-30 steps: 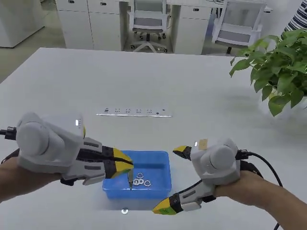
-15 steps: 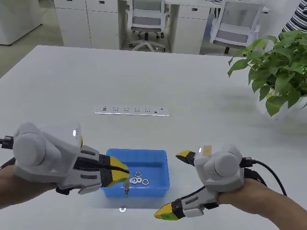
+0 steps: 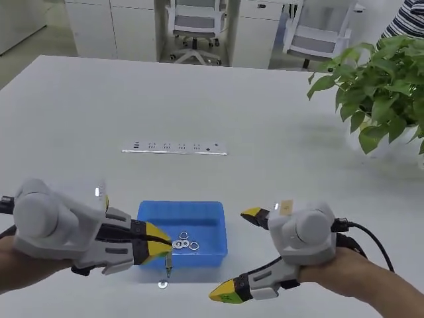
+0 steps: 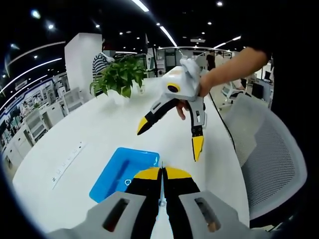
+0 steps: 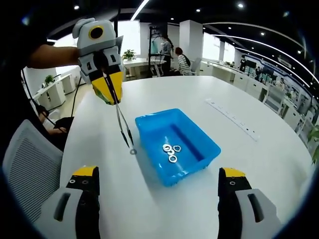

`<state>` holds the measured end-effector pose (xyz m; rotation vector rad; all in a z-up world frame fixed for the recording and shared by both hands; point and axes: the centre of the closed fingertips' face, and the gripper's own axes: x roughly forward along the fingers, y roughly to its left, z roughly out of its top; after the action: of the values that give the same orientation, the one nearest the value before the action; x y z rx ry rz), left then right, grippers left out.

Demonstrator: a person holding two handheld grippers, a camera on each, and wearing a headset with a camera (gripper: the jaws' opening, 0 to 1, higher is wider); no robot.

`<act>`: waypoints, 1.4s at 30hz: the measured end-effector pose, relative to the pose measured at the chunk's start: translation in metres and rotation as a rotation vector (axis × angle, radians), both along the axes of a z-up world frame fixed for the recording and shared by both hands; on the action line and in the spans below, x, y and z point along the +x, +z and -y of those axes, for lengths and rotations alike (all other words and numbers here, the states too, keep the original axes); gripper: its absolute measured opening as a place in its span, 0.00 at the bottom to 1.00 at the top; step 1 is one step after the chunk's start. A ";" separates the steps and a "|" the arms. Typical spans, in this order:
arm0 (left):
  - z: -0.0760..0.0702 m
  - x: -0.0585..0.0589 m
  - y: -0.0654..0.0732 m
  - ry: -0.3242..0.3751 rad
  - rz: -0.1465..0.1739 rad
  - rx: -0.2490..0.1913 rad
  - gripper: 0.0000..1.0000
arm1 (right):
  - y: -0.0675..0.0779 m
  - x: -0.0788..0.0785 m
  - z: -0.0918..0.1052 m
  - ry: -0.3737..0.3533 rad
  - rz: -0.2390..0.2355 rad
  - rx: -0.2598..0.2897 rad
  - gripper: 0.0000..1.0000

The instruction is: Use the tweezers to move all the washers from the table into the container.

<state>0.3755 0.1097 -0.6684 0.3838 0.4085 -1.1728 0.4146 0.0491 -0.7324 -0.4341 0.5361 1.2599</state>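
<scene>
Jaws first: the left gripper [image 3: 159, 244] has its yellow-tipped jaws pressed together on the handle end of the slim metal tweezers [image 3: 167, 262], which hang down from it toward the white table [image 3: 265, 132]. The right gripper [image 3: 233, 254] has its jaws spread wide with nothing between them; it hovers just right of the work.

From the right gripper view I see the tweezer tips right at 1 small silver washer [image 5: 132, 151], which lies on the table just beside the near wall of the blue plastic rectangular container [image 3: 180, 207]. I cannot tell whether the tips have nipped it or merely touch it. A small cluster of silver washers [image 3: 185, 244] sits on the container's floor, so I judge the task close to done, with this 1 washer left among those I can see.

The step in hand, as I read it, is the pick-up. The next move calls for a firm squeeze on the washer's edge, a short lift clear of the container's wall, then a release over the cluster. A flat washer on a smooth top may well slip out of fine tips.

A white power strip [image 3: 175, 148] lies well beyond the container, a green potted plant [image 3: 384, 93] stands far right, and office chairs [image 3: 192, 20] are past the table's far edge. None of them is in the path.
</scene>
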 end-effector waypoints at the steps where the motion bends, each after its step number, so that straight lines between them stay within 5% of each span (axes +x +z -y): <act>1: 0.000 0.000 -0.001 -0.003 0.000 0.001 0.05 | 0.000 -0.001 0.000 0.000 -0.002 0.002 1.00; 24: -0.005 0.002 -0.022 -0.012 -0.038 0.026 0.05 | -0.009 -0.006 0.006 -0.017 -0.022 -0.004 1.00; 42: -0.005 -0.001 -0.026 -0.015 -0.032 0.034 0.05 | -0.009 -0.008 0.005 -0.005 -0.015 -0.009 1.00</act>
<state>0.3750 0.1147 -0.6948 0.3990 0.4542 -1.1892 0.4071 0.0439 -0.7409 -0.4311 0.5559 1.2573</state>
